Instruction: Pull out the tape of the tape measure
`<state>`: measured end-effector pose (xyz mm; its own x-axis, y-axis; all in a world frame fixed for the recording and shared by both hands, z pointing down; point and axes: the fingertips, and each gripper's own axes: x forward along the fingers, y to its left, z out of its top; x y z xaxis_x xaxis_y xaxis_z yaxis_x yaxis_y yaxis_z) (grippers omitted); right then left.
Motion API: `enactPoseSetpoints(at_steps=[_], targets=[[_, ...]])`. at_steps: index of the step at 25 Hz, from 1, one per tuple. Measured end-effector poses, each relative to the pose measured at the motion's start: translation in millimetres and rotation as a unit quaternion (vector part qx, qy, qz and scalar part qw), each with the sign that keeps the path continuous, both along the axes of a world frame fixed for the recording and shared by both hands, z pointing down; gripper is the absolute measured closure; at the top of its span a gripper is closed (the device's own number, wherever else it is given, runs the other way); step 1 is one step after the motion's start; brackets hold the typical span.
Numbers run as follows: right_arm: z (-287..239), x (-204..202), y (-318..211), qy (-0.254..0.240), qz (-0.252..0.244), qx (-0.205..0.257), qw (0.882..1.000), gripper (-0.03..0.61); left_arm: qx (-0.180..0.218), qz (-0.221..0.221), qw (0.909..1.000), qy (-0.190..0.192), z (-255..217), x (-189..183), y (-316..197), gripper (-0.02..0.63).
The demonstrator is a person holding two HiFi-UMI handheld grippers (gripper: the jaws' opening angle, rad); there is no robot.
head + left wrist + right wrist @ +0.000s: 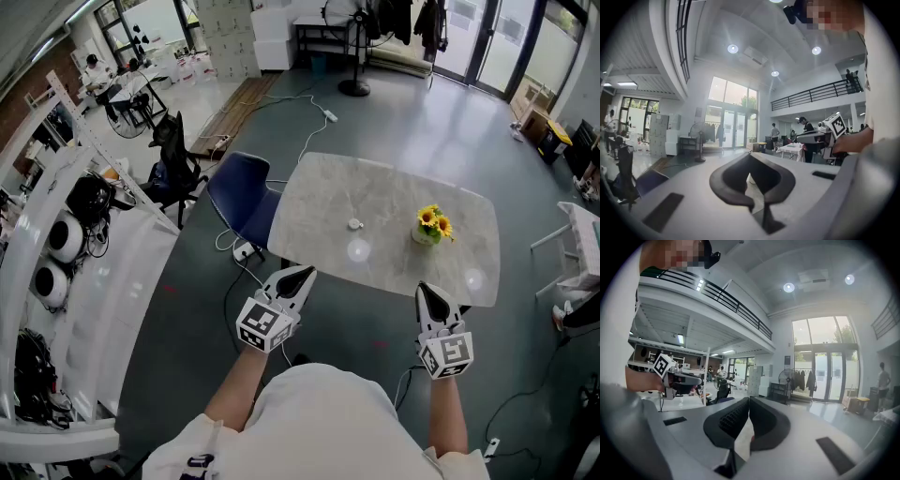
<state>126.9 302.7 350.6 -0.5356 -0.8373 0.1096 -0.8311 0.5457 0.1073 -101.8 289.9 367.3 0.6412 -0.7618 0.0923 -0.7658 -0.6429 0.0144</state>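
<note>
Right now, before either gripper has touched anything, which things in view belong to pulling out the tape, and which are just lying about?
For the job:
- small round thing, probably the tape measure
- table it lies on
- left gripper, shut, empty
- right gripper, shut, empty

Lying about:
- potted flowers on the table
- blue chair
- standing fan

The small, round, whitish tape measure lies alone near the middle of the table.
</note>
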Motion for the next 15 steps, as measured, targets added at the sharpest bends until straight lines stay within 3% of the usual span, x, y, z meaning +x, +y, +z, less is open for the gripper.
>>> enactPoseSetpoints(at_steps=[15], targets=[[10, -11, 1, 0.005, -0.003, -0.019, 1.000, 0.548, -0.015, 0.005, 0.9999, 0.005, 10, -3, -2, 0.606]])
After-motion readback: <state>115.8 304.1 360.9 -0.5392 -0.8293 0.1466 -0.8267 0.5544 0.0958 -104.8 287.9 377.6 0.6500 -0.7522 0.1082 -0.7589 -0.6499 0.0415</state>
